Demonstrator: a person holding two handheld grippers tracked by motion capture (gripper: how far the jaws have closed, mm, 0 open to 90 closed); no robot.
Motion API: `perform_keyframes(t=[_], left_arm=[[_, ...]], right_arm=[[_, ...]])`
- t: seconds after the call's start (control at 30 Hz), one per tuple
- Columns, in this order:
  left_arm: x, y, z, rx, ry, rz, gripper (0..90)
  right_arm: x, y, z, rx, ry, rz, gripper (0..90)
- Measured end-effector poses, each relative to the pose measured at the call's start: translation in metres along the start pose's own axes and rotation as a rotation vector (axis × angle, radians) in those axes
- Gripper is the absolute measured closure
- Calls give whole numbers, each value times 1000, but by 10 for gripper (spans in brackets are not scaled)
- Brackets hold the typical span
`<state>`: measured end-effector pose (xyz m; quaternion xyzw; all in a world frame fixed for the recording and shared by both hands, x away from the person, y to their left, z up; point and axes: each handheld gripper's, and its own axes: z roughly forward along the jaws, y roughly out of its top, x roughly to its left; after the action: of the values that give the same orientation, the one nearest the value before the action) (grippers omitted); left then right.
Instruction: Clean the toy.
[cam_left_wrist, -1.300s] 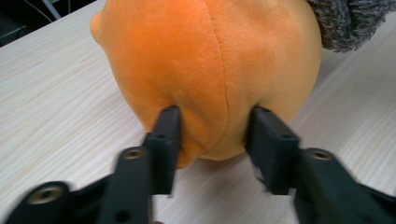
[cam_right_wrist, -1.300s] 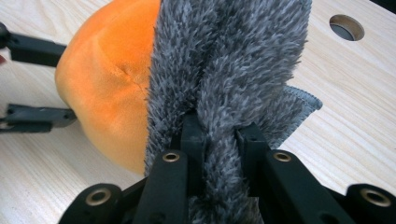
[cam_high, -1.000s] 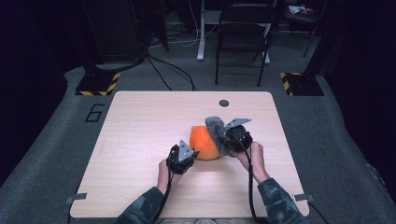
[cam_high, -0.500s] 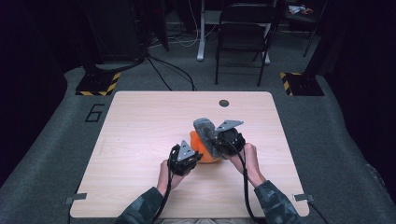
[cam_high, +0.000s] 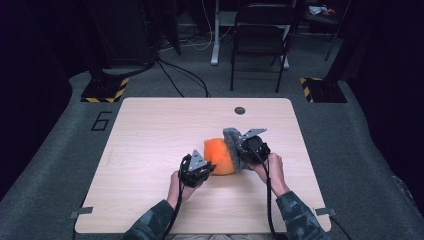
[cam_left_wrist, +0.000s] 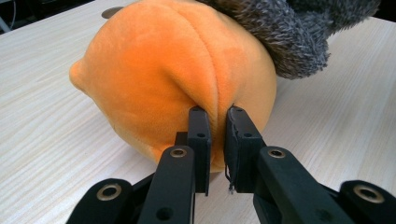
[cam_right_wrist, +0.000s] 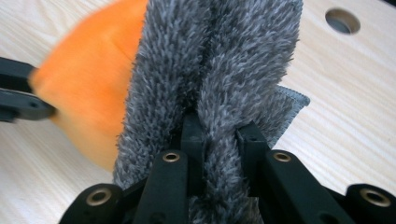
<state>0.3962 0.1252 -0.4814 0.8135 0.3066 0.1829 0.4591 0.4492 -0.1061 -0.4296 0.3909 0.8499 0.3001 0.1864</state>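
Observation:
An orange plush toy (cam_high: 220, 155) lies on the wooden table (cam_high: 150, 135) between my two grippers. A fuzzy grey cloth (cam_high: 234, 147) is draped over its right side. My left gripper (cam_high: 199, 170) is shut on a fold of the orange plush (cam_left_wrist: 177, 70), its jaws pinching the seam (cam_left_wrist: 215, 122). My right gripper (cam_high: 245, 150) is shut on the grey cloth (cam_right_wrist: 219, 60), with a ridge of pile squeezed between its jaws (cam_right_wrist: 219, 140). The orange plush (cam_right_wrist: 88, 84) shows to the left behind the cloth.
A round cable hole (cam_high: 240, 110) sits near the table's far edge. A folding chair (cam_high: 260, 40) and a desk leg (cam_high: 216, 35) stand on the floor beyond the table. Black and yellow striped bases (cam_high: 102, 90) flank the far corners.
The right gripper has drawn the grey cloth down over the right side of the orange plush. The left gripper has stayed clamped on the plush at about the same spot.

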Motion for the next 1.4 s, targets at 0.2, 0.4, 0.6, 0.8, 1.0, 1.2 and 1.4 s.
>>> perform_keyframes(t=[0.2, 0.4, 0.6, 0.8, 1.0, 1.2, 1.4], left_arm=[[2, 0, 0, 0, 0, -2, 807], [3, -1, 0, -3, 1, -6, 804], [4, -2, -1, -5, -7, 0, 803], [3, -2, -1, -8, -10, 0, 804], [0, -2, 0, -9, -11, 15, 804], [-1, -2, 0, -8, -10, 21, 805], [-2, -2, 1, 5, -12, 33, 805]], right_arm=[[-13, -11, 13, 52, -23, 35, 770], [-25, -25, 30, 122, -25, 79, 770], [-28, -27, 35, 169, -20, 94, 769], [-29, -9, -2, 34, -1, 99, 769], [-4, 10, -28, -94, 58, 52, 769], [26, 20, -32, -123, 108, -30, 769], [30, 15, -13, -67, 19, -98, 770]])
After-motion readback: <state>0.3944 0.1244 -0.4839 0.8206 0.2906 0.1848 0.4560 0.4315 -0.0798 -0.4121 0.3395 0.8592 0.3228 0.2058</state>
